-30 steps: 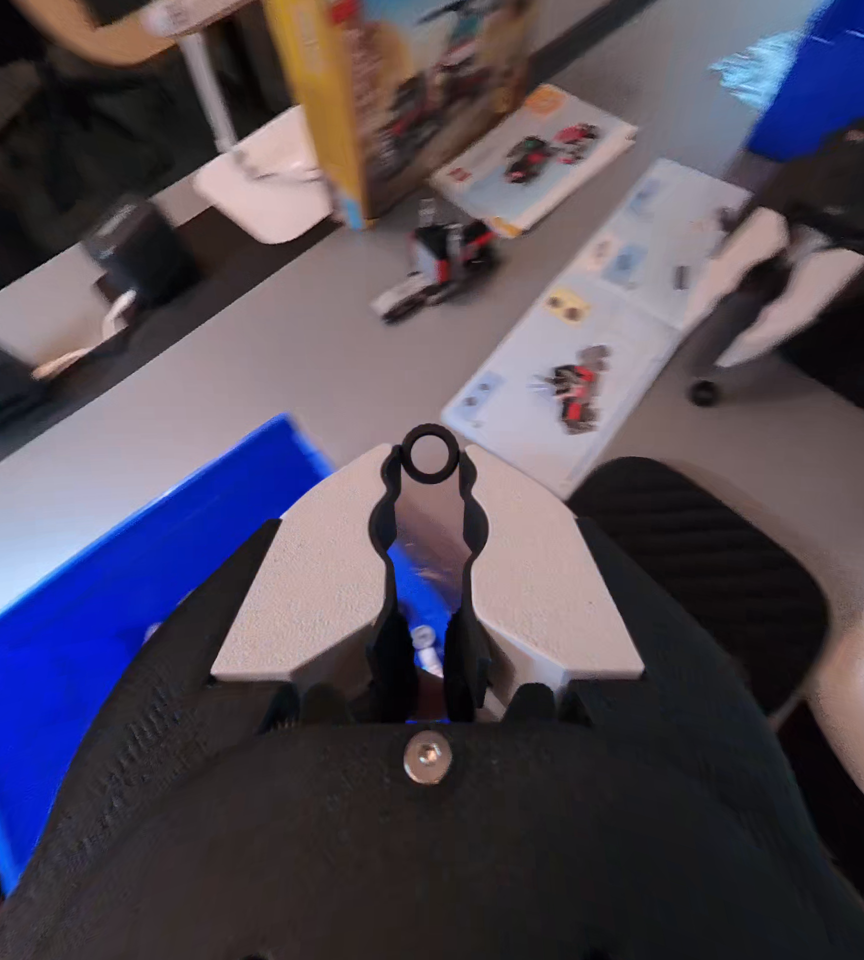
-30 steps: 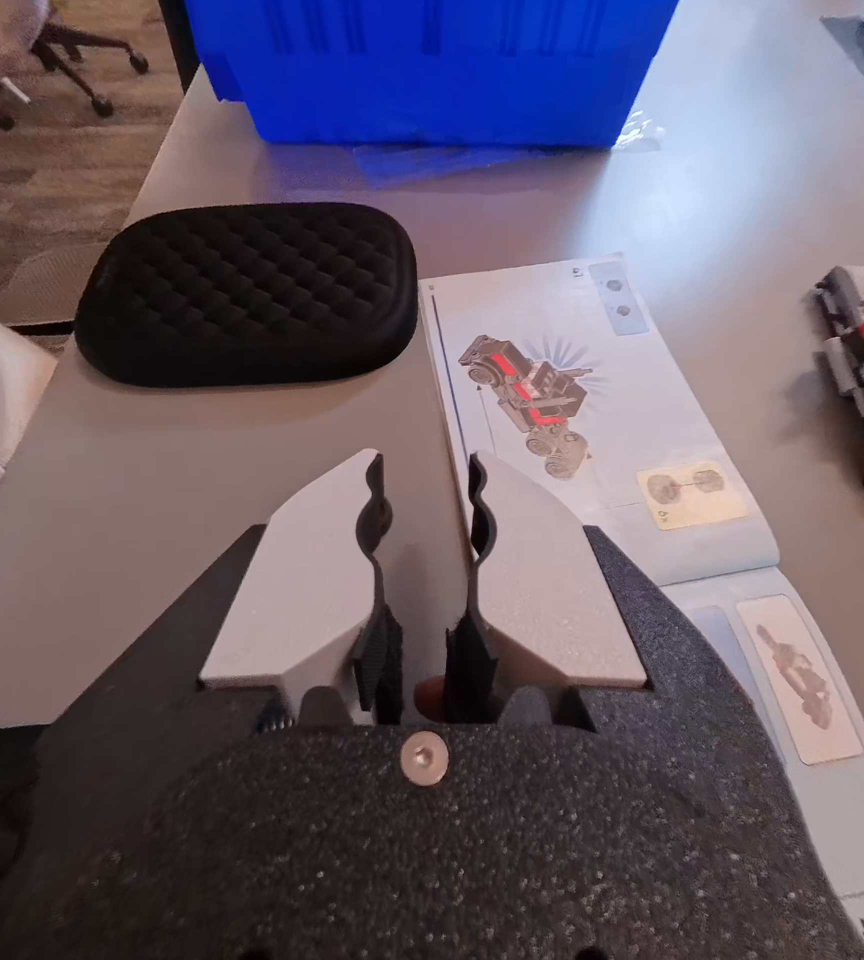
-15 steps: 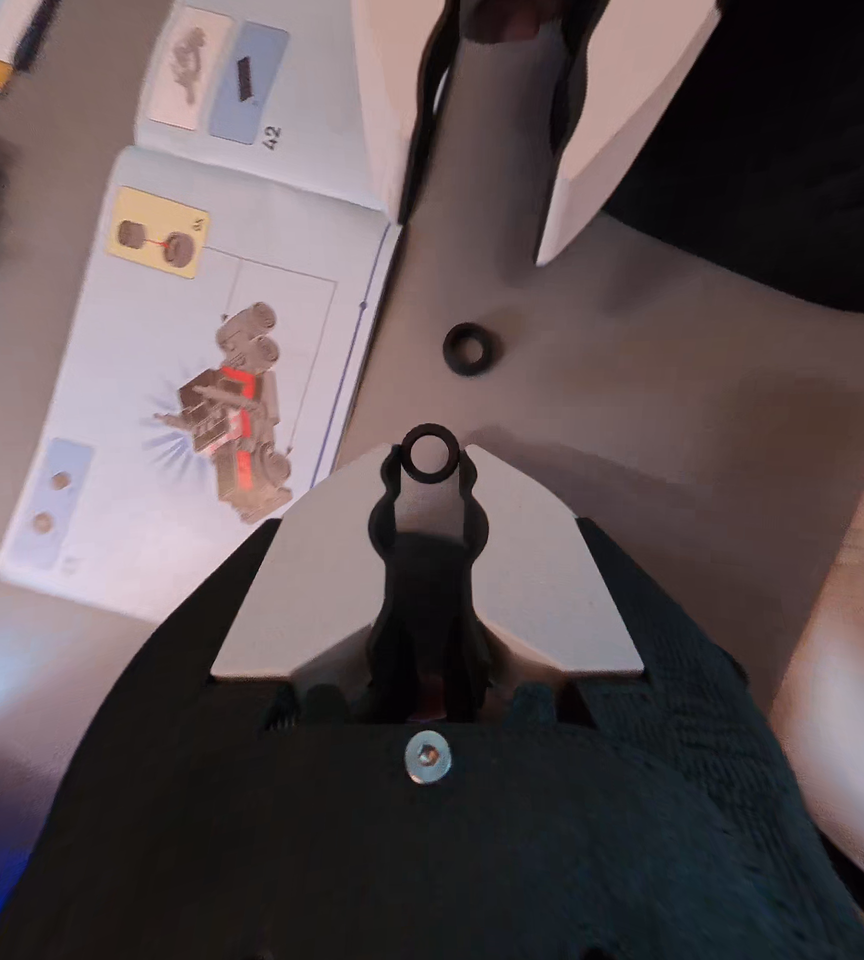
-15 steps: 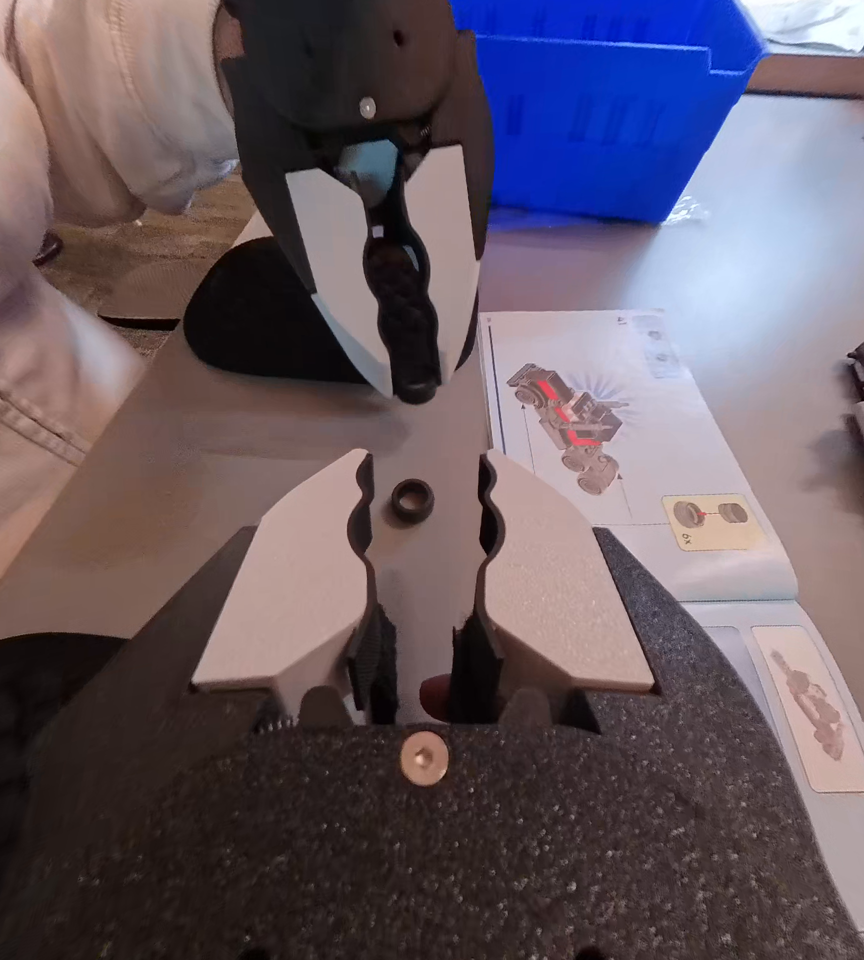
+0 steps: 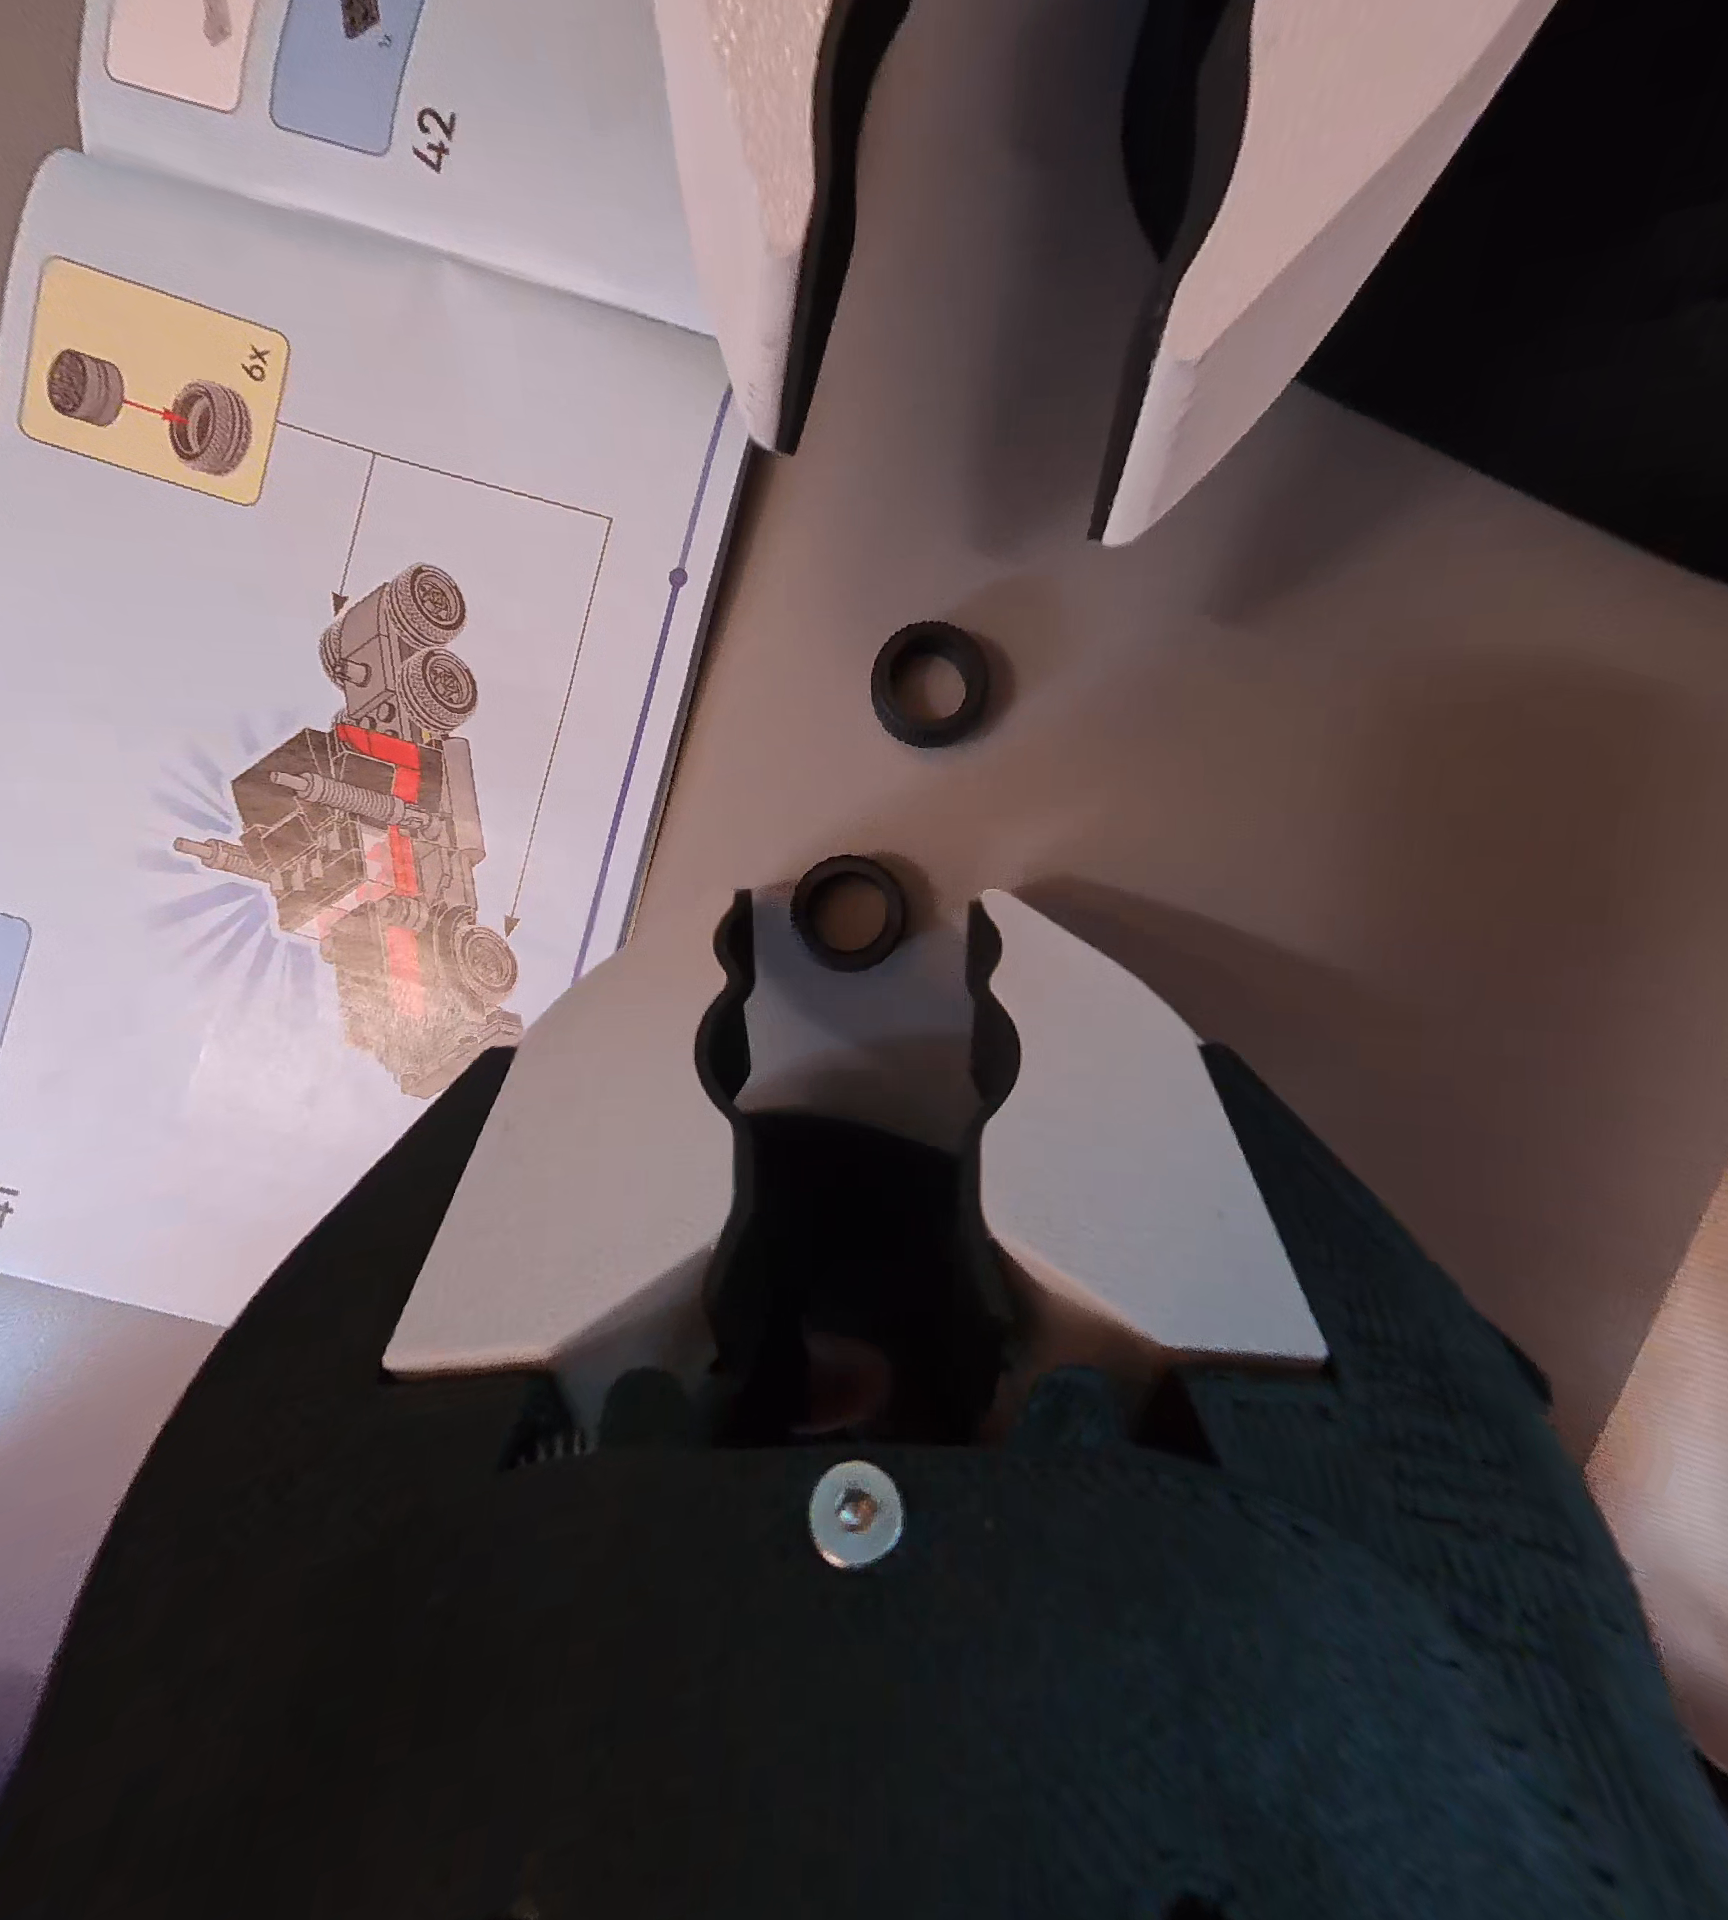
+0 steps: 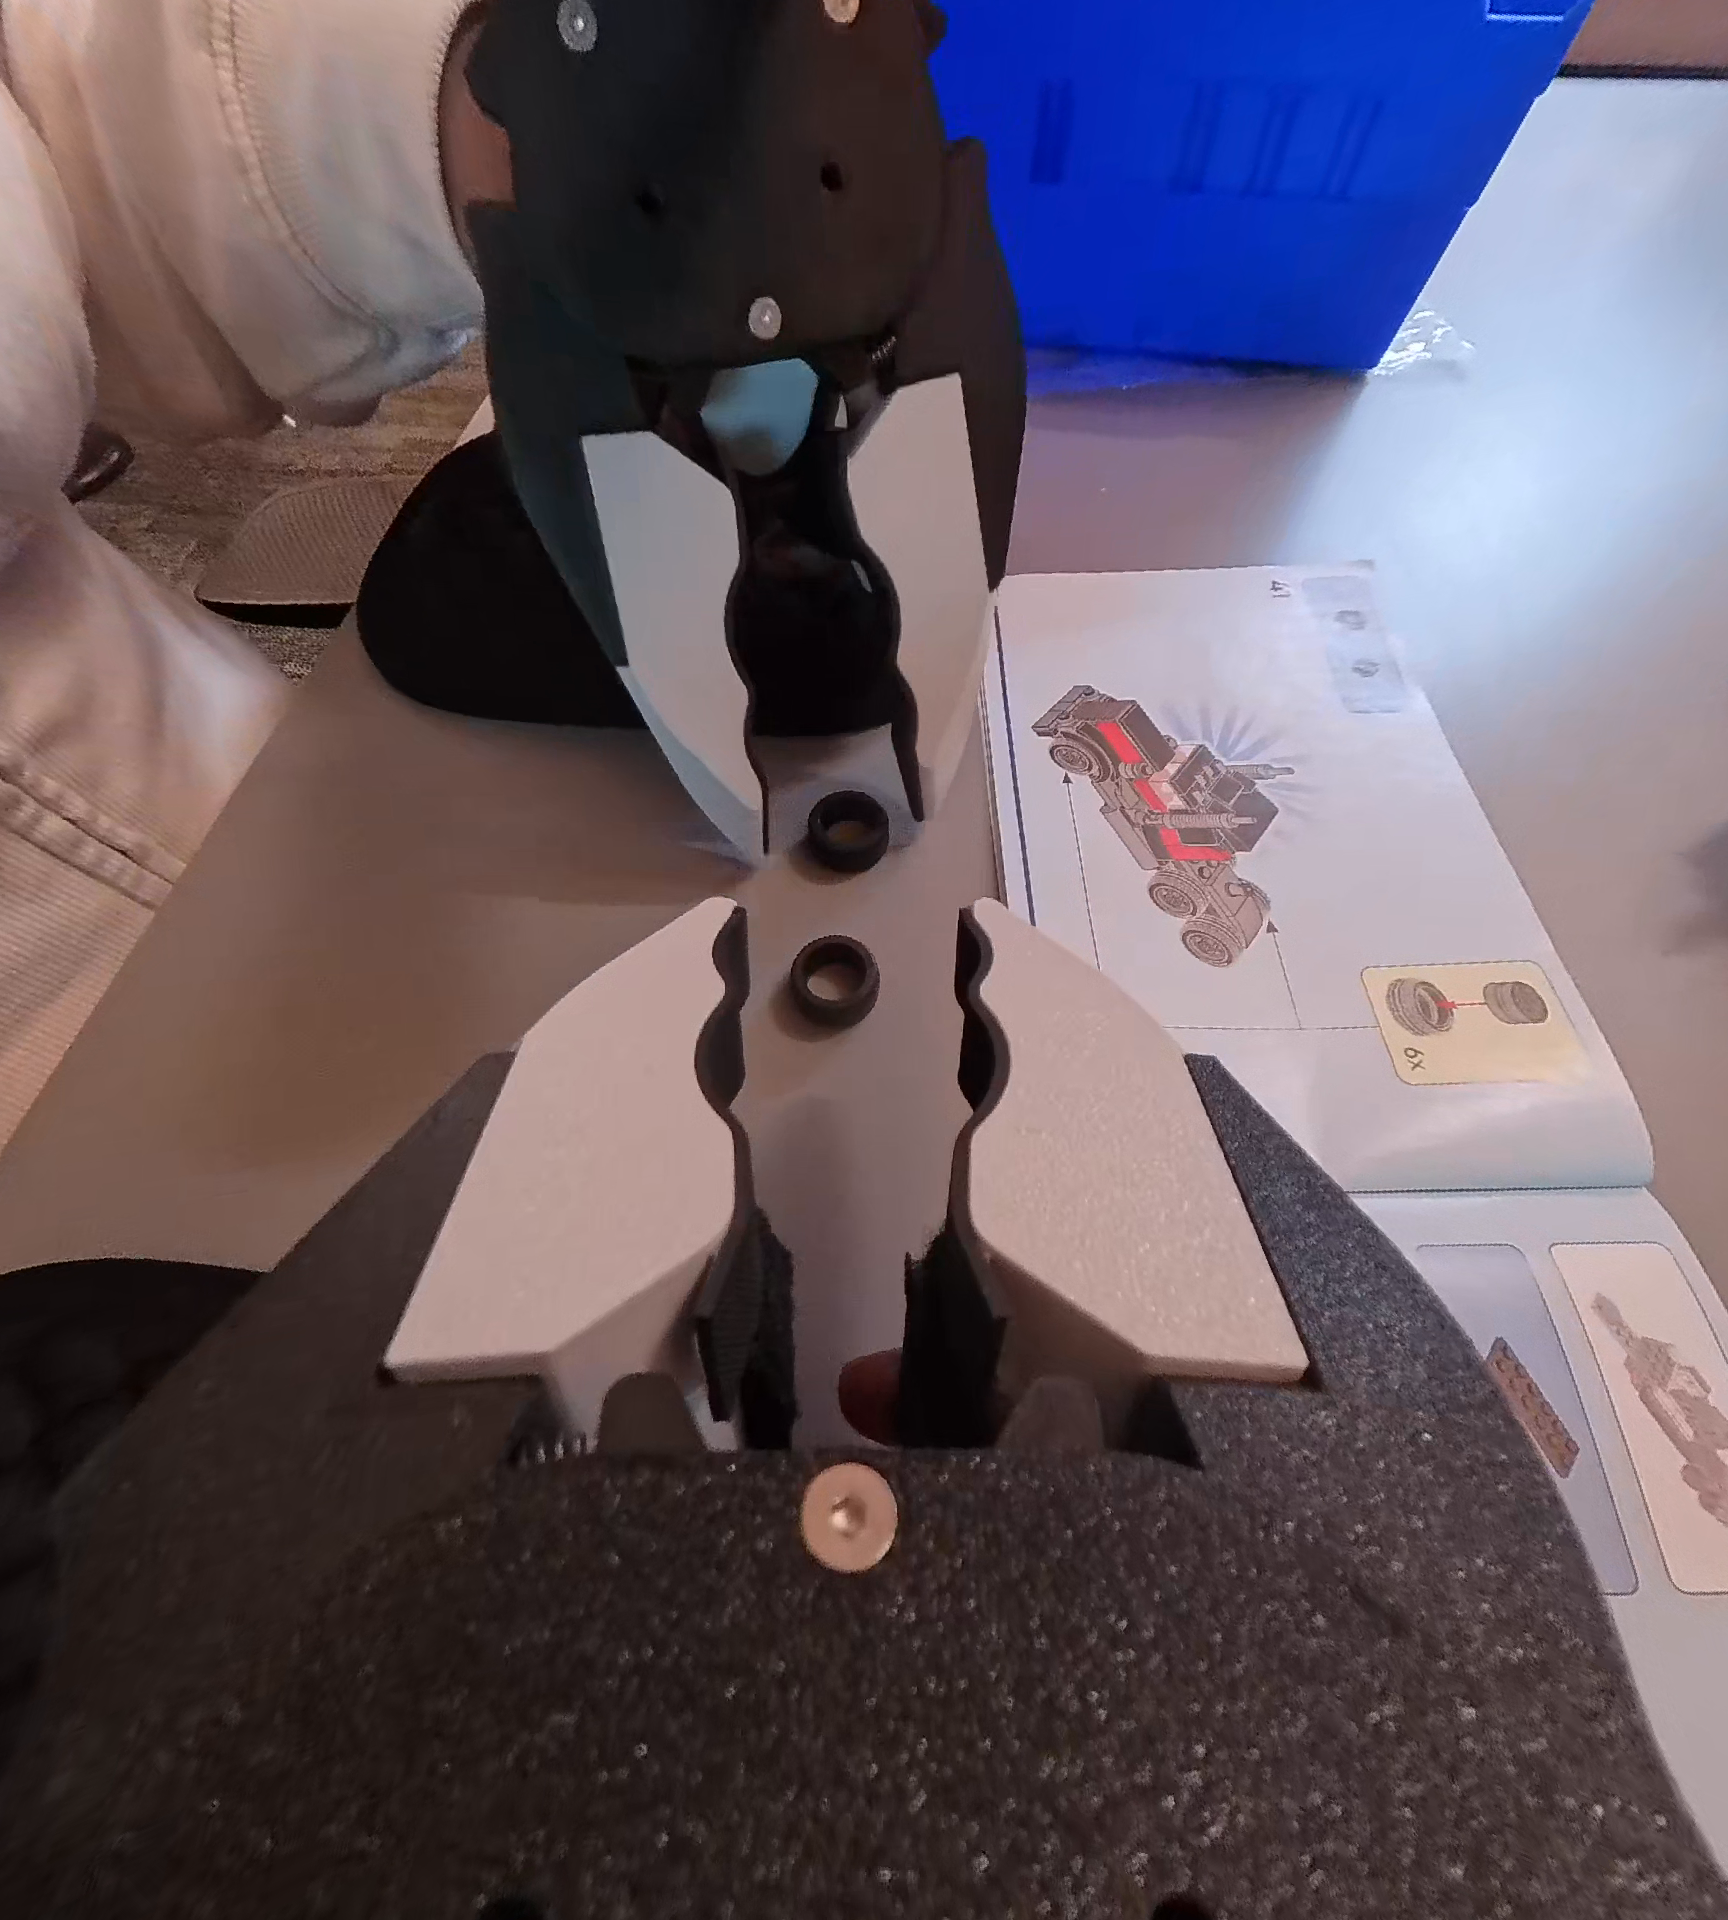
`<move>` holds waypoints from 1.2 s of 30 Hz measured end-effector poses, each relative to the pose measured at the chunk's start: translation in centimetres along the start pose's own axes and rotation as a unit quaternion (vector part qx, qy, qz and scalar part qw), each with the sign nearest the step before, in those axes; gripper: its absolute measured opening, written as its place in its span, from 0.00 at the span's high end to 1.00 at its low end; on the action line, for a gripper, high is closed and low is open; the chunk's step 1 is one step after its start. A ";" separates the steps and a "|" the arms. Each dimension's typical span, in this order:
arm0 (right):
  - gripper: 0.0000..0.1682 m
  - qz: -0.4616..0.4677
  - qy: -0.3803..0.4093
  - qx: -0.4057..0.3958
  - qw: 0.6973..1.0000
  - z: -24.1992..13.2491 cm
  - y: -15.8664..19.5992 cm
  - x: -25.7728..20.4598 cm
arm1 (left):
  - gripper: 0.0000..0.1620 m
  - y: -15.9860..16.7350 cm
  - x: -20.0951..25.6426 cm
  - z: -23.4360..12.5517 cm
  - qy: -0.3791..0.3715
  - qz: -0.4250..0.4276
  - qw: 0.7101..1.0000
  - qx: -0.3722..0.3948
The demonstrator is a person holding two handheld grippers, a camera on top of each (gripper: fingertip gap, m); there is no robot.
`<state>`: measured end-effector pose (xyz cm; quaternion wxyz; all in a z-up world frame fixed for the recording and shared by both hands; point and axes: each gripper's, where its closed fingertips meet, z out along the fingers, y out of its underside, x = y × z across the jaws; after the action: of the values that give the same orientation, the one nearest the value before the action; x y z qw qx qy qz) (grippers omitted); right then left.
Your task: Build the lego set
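black rubber lego tyres, two small rings, lie flat on the grey table [image 6: 340, 935] between the two grippers, which face each other tip to tip. the nearer-to-left tyre [image 5: 847, 912] sits between the fingertips of the left gripper [image 5: 855, 909], whose jaws stand apart, wider than the ring; whether a finger touches it is unclear. the second tyre [image 6: 835, 977] lies between the spread tips of the right gripper [image 6: 847, 920], touching neither finger, so both grippers are open and empty. just beside them lies the open pale-blue instruction booklet [image 6: 1255, 790], showing a red and grey truck. behind the left gripper rests a black quilted pad [image 6: 444, 623], and further back a blue plastic bin [image 6: 1224, 177]. a person's pale sleeve [image 6: 164, 208] is at the left.
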<state>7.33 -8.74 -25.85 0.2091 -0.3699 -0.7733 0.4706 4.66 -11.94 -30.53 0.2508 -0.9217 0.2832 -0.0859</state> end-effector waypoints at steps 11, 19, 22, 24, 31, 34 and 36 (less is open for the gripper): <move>0.72 0.007 0.034 0.032 0.999 -0.5 -0.6 1.1 | 0.72 -2.1 -1.3 -14.3 -0.045 -0.059 0.975 0.209; 0.73 0.009 0.040 0.057 0.998 -0.5 -1.2 1.4 | 0.74 14.1 -9.5 -24.4 -0.232 -0.209 0.946 0.092; 0.73 0.008 0.037 0.073 0.997 -0.3 -2.0 1.1 | 0.77 19.7 -10.0 -22.2 -0.197 -0.257 0.946 0.018; 0.73 -0.002 0.037 0.081 0.996 -0.1 -2.7 0.8 | 0.78 21.8 -10.0 -20.7 -0.181 -0.253 0.950 -0.018; 0.74 0.003 0.045 0.088 0.995 -0.1 -3.0 1.1 | 0.80 24.7 -10.1 -18.1 -0.139 -0.186 0.967 -0.103; 0.74 0.007 0.049 0.082 0.995 0.0 -2.7 1.3 | 0.80 25.0 -9.8 -17.6 -0.120 -0.160 0.972 -0.121; 0.75 0.006 0.050 0.081 0.995 0.0 -2.7 1.3 | 0.80 25.2 -9.6 -17.4 -0.111 -0.146 0.974 -0.131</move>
<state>5.51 -8.51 -23.53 0.2737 -0.3797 -0.7191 0.5136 -20.56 -31.71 -28.66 0.1421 -0.9818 0.1247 0.0189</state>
